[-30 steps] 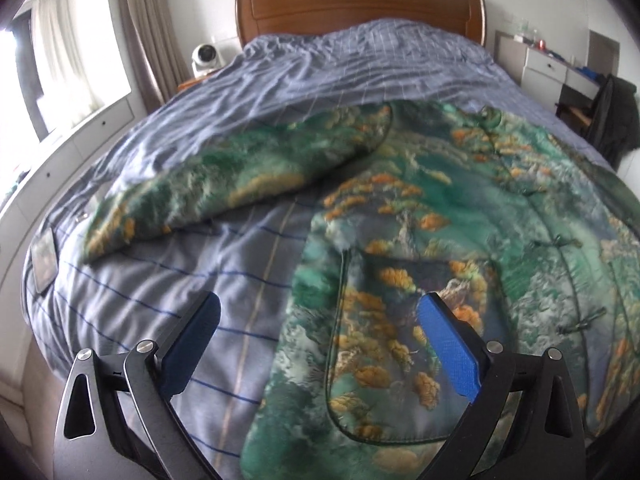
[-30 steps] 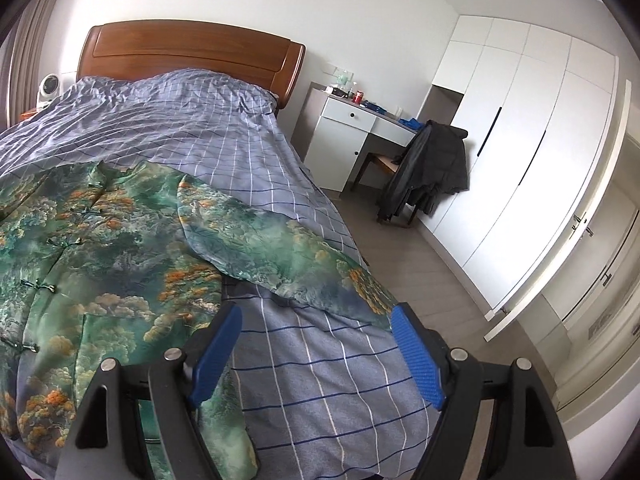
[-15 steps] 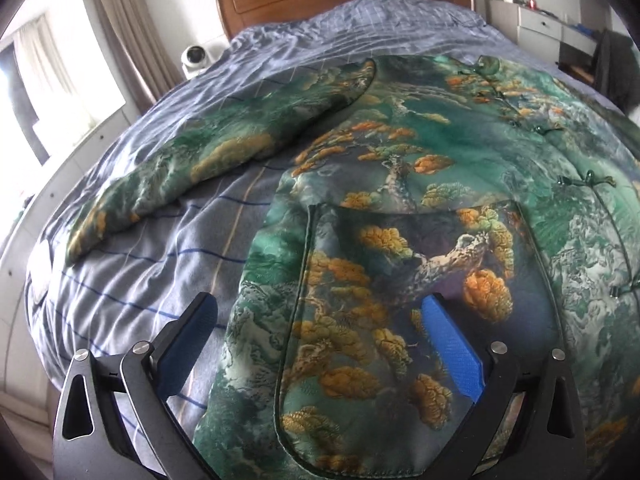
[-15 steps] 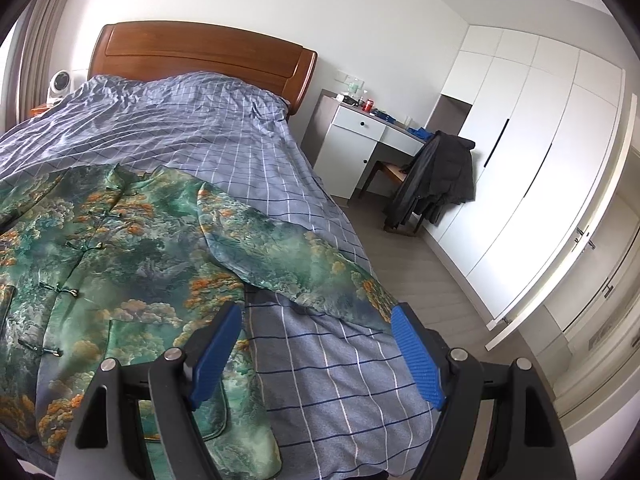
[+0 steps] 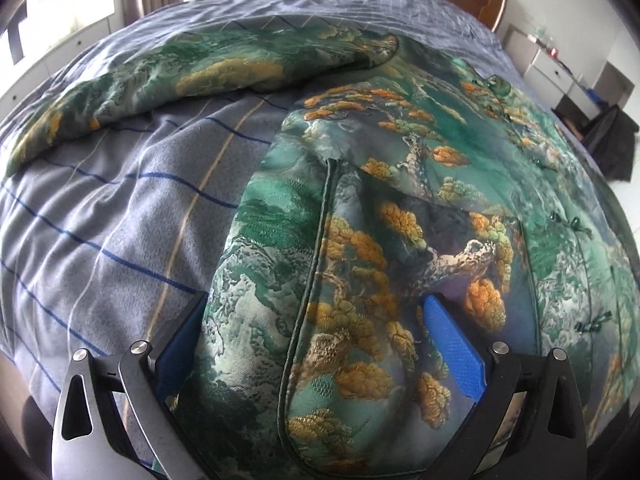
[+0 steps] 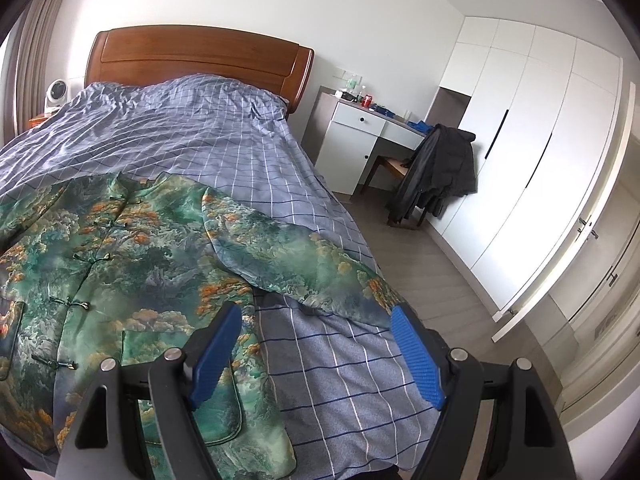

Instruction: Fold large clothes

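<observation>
Jacket [image 5: 400, 208] lies flat on bed [image 5: 100, 216]; both grippers' fingers spread, left gripper [image 5: 320, 344] straddling hem; slick brocade may slip.

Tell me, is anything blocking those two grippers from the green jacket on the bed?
Nothing visible. The left gripper already straddles the jacket hem, open. The right gripper hangs open over the jacket's edge, with only the bedspread beneath.
</observation>
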Demonstrator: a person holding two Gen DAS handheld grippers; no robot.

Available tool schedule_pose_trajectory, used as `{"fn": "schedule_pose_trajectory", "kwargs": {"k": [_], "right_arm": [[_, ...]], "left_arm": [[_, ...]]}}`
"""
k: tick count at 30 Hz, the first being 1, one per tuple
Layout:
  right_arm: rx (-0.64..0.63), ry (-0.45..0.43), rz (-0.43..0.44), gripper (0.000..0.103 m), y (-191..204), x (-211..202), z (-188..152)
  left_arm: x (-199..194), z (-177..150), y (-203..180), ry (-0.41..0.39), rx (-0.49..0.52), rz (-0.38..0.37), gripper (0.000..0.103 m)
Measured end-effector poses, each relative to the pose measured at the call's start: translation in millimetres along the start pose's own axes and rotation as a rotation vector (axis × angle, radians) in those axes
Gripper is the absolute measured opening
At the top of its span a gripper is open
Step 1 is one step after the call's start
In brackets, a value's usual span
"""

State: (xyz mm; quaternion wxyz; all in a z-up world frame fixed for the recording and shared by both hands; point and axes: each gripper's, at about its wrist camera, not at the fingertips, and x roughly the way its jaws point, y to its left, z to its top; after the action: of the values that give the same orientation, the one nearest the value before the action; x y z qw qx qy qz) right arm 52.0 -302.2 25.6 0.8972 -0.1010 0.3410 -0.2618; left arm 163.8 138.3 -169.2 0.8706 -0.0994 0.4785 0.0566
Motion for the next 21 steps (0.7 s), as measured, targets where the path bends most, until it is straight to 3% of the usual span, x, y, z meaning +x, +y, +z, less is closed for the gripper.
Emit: {"fn": "schedule_pose_trajectory", "kwargs": {"k": [21], "right_arm": [[-0.037,-0.008,-0.05,0.079,7.7,0.7,3.7]], "left_arm": [[0.6,-0.6,-4.5,0.004,0.035,0.026,0.103]]}}
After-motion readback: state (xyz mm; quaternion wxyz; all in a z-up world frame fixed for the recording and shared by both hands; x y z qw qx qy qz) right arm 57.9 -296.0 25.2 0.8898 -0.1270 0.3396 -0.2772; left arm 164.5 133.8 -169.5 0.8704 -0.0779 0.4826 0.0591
